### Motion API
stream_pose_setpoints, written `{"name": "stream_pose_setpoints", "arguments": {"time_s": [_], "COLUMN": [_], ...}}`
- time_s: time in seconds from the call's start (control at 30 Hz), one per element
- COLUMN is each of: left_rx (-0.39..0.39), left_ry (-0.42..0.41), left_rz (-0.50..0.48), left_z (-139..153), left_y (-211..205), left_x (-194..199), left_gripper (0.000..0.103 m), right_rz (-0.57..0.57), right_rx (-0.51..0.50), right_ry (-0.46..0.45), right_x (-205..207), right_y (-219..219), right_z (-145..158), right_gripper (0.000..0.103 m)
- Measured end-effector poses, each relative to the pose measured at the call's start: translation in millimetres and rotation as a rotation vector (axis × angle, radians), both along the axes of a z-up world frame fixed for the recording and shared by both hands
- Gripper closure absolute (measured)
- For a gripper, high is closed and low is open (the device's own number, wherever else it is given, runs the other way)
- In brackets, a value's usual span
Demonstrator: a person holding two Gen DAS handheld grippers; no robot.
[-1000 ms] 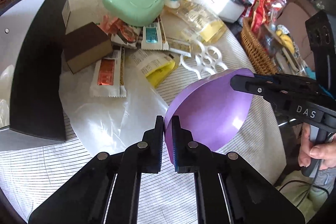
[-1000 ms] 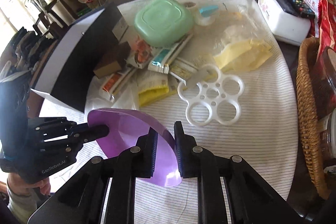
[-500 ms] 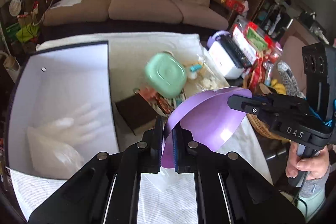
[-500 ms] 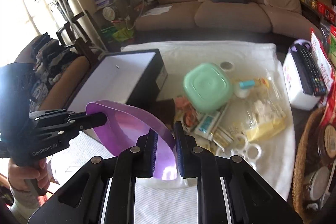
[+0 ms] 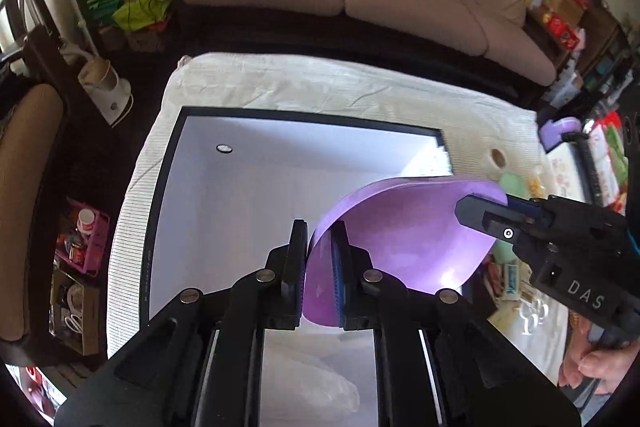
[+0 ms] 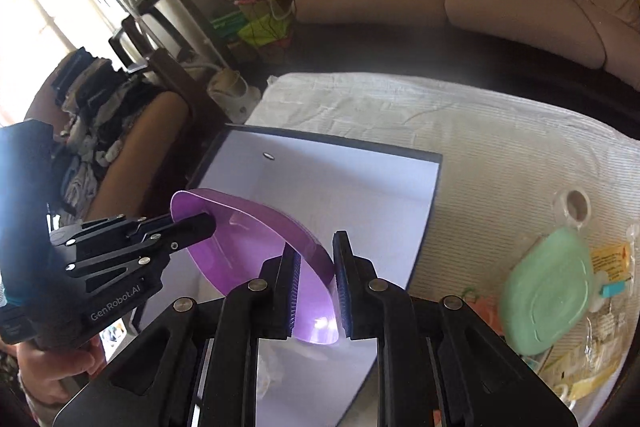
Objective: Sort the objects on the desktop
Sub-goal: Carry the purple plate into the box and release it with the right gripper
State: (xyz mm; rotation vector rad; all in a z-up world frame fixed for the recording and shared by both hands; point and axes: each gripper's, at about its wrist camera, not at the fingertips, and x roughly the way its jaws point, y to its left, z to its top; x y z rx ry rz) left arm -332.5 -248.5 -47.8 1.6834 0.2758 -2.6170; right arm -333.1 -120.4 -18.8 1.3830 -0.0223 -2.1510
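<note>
Tilting down, both claws [image 5: 318, 259] [image 6: 316, 283] pinching purple sheet [image 5: 400, 239]

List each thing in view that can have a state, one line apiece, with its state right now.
Purple sheet: bent into a curve, held in the air over the box by both grippers.
Left gripper: shut on one edge of the sheet.
Right gripper: shut on the opposite edge.
Black box: open, lid off, clear plastic bag inside.
Green container: lid on, lying on the tablecloth.
</note>
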Motion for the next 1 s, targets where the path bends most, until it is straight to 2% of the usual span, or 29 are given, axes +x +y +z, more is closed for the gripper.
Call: {"name": "stream_pose_setpoints", "arguments": {"time_s": [0.1, 0.2, 0.3, 0.4, 0.47, 0.5, 0.53, 0.57, 0.7, 0.77, 0.83, 0.87, 0.97, 1.0], "left_rx": [0.026, 0.016, -0.025, -0.055, -0.069, -0.073, -0.078, -0.081, -0.082, -0.09, -0.085, -0.084, -0.096, -0.101], "left_ry": [-0.064, -0.112, -0.13, -0.168, -0.188, -0.189, -0.184, -0.177, -0.174, -0.172, -0.163, -0.156, -0.083, -0.042], "left_rz": [0.027, 0.02, 0.002, -0.016, -0.018, -0.016, -0.01, -0.003, 0.013, 0.008, 0.001, -0.001, -0.023, -0.037], "left_z": [-37.8, -66.5, -81.7, -96.7, -103.9, -105.6, -105.8, -105.3, -104.1, -101.5, -96.0, -91.9, -67.3, -56.2], "left_y": [-11.3, -3.5, 11.4, 29.4, 37.9, 38.3, 38.6, 38.2, 31.1, 30.8, 31.0, 30.2, 33.1, 37.2], "left_x": [-22.3, -40.9, -57.3, -70.5, -73.6, -75.7, -75.7, -76.2, -80.6, -78.0, -71.7, -67.7, -48.0, -38.3], "left_gripper": [0.09, 0.09, 0.09, 0.09, 0.089, 0.089, 0.089, 0.088, 0.071, 0.067, 0.058, 0.057, 0.054, 0.048], "right_rz": [-0.03, -0.051, -0.058, -0.049, -0.046, -0.04, -0.032, -0.029, -0.012, 0.0, 0.012, 0.018, 0.008, 0.004], "right_rx": [0.066, 0.162, 0.27, 0.344, 0.379, 0.382, 0.38, 0.39, 0.386, 0.352, 0.342, 0.342, 0.348, 0.334], "right_ry": [-0.047, -0.042, -0.017, 0.028, 0.069, 0.087, 0.1, 0.116, 0.173, 0.184, 0.209, 0.225, 0.272, 0.277], "right_x": [-26.1, -42.3, -50.0, -51.4, -47.8, -45.3, -43.0, -40.4, -30.6, -25.2, -17.2, -12.1, 3.8, 9.8], "right_y": [-19.8, -28.2, -30.5, -29.3, -23.9, -20.4, -16.7, -13.8, 2.9, 13.8, 27.4, 34.9, 66.3, 81.0], "right_z": [-34.8, -56.5, -62.8, -55.0, -46.6, -40.7, -35.8, -31.8, -14.2, -7.1, -0.6, 2.4, 9.0, 10.6], "right_gripper": [0.086, 0.086, 0.085, 0.084, 0.069, 0.063, 0.051, 0.048, 0.048, 0.048, 0.048, 0.048, 0.048, 0.048]}}
